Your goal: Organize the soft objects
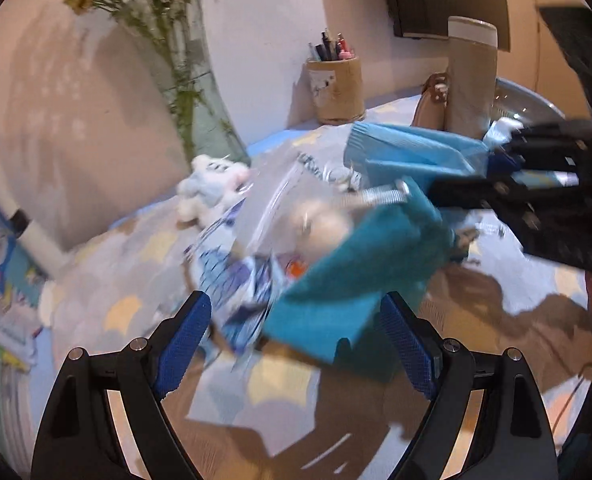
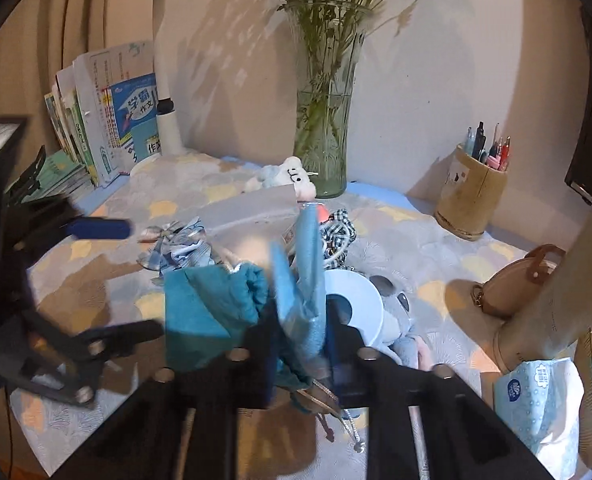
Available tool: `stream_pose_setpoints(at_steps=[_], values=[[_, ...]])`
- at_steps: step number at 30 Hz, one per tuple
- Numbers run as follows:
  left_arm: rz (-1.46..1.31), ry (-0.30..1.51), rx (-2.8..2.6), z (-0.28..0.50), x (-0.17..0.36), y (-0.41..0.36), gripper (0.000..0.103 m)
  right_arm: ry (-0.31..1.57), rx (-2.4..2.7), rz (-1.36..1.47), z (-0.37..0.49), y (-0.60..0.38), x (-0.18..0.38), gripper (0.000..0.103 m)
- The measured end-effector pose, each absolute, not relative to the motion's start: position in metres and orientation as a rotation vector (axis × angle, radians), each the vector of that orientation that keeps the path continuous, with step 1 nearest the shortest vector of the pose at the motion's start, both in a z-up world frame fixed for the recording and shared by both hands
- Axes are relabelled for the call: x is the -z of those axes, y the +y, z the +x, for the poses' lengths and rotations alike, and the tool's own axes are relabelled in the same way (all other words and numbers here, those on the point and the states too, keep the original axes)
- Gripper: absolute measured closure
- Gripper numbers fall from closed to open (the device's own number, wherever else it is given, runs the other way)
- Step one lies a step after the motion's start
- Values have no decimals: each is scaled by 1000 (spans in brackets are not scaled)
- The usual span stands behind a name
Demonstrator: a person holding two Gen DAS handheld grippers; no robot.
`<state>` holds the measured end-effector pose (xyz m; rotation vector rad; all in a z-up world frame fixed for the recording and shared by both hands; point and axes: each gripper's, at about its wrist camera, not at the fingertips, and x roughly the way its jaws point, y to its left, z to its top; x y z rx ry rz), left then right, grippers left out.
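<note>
Teal fabric drawstring pouch (image 2: 212, 312) hangs from our right gripper (image 2: 300, 344), whose jaws pinch its light-blue edge. Our left gripper (image 1: 296, 344) stands with jaws spread, the pouch just ahead between them, untouched, above the patterned tablecloth (image 2: 436, 240).

Both views are lit warmly and unevenly, with a yellowish cast. A bright patch falls on the wall (image 2: 436, 80) behind the glass vase (image 2: 324, 120), where the stems throw sharp, speckled shadows to the left. Long brown shadows cross the patterned worktop (image 1: 108, 264) in the foreground. Motion blur is strong in the left wrist view: the teal cloth (image 1: 356, 272) and the plush toy (image 1: 212, 188) are smeared. In the right wrist view, the near black fingers (image 2: 200, 400) are soft and blurred. Fisheye distortion bends straight edges, and dark vignetting closes off every corner.
</note>
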<state>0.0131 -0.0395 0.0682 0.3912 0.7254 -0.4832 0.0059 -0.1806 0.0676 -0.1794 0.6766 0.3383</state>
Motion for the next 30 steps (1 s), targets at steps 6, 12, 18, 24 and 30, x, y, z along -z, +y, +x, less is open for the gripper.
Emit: stream_pose_setpoints(at_steps=[6, 12, 18, 24, 30], values=[[441, 685, 584, 19, -68, -68, 21, 638, -317, -104, -16, -210, -78, 88], [491, 680, 592, 0, -57, -77, 81, 624, -257, -40, -33, -245, -88, 88], [316, 663, 567, -30, -79, -35, 88, 615, -229, 3, -47, -263, -92, 88], [119, 618, 575, -68, -123, 24, 88, 571, -248, 62, -67, -262, -104, 88], [102, 629, 535, -98, -136, 51, 87, 504, -343, 53, -100, -245, -131, 88]])
